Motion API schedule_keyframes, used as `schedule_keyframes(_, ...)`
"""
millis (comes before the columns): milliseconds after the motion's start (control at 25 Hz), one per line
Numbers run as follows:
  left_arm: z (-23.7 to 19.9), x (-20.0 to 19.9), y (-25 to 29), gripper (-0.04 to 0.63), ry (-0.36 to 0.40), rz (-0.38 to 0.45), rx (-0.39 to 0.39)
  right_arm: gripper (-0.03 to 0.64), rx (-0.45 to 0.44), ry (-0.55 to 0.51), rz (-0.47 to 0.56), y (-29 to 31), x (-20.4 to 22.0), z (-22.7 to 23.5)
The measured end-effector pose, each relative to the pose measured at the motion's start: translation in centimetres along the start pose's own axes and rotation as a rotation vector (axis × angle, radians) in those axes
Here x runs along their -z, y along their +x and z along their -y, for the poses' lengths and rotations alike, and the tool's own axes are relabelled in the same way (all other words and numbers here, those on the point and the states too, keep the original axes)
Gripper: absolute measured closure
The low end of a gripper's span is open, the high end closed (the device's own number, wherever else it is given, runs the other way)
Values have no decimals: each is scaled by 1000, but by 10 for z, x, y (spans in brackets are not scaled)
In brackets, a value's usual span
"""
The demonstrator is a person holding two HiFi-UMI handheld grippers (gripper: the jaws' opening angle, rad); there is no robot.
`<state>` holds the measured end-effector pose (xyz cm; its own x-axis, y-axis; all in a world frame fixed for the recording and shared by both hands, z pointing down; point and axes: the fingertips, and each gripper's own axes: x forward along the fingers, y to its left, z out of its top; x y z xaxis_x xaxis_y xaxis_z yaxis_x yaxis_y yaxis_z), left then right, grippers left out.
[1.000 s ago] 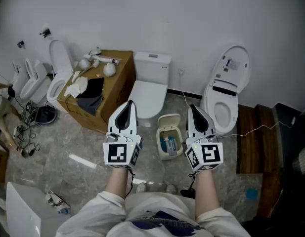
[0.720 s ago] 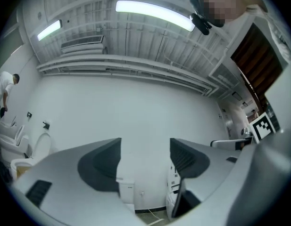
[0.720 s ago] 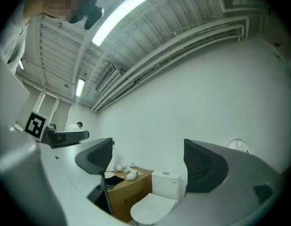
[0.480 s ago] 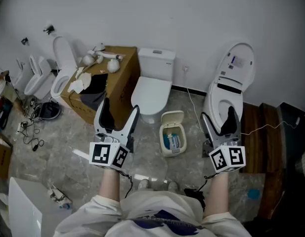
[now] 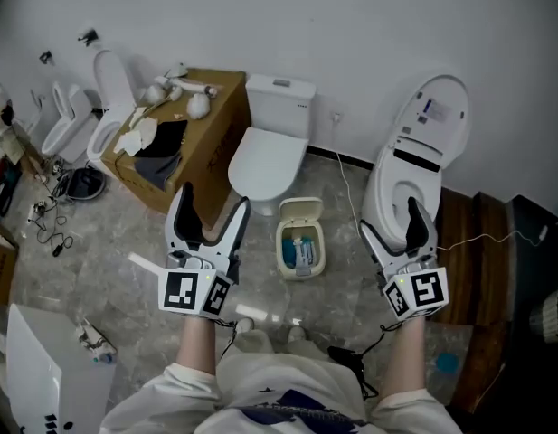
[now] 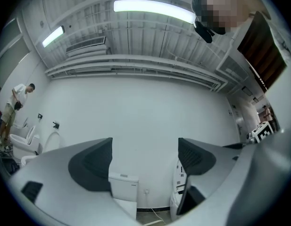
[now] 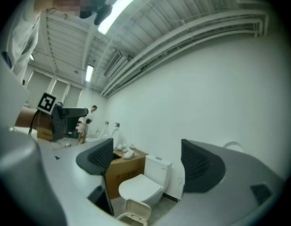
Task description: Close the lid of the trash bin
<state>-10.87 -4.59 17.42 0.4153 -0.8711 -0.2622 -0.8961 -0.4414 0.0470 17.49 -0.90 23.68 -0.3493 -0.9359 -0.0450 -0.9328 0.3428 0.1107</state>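
Note:
The small cream trash bin (image 5: 301,248) stands on the stone floor with its lid (image 5: 299,212) tipped up and back, and blue rubbish shows inside. My left gripper (image 5: 212,204) hangs open to the bin's left, apart from it. To the bin's right, my right gripper (image 5: 390,222) has its jaws wide and closing, with nothing between them. In the right gripper view the raised lid (image 7: 136,212) shows low between the jaws of the right gripper (image 7: 145,161). The left gripper (image 6: 145,159) faces the white wall, and the bin is hidden there.
A white toilet (image 5: 265,156) stands just behind the bin, a cardboard box (image 5: 184,143) of fittings to its left, and a toilet with raised seat (image 5: 414,165) to the right. Wooden boards (image 5: 459,242) lie far right. Cables (image 5: 351,197) trail on the floor.
Both grippers were shut and close together over the bin a second ago. They have opened and drawn apart, the left one to the left and the right one to the right.

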Motion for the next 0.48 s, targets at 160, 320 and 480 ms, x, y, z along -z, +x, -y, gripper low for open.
schedule_keyframes(160,4,11,8,181,21,-25,-35,169,-103,-79,-118,28,38,4)
schedule_keyframes(320,-17,22,26,181,38,-51,-39,186,-169,-59,-178,72,75,-9)
schedule_keyframes(480,-48,27,55,181,36,-42,-10,204,-243,-114,-323,128,128,-28)
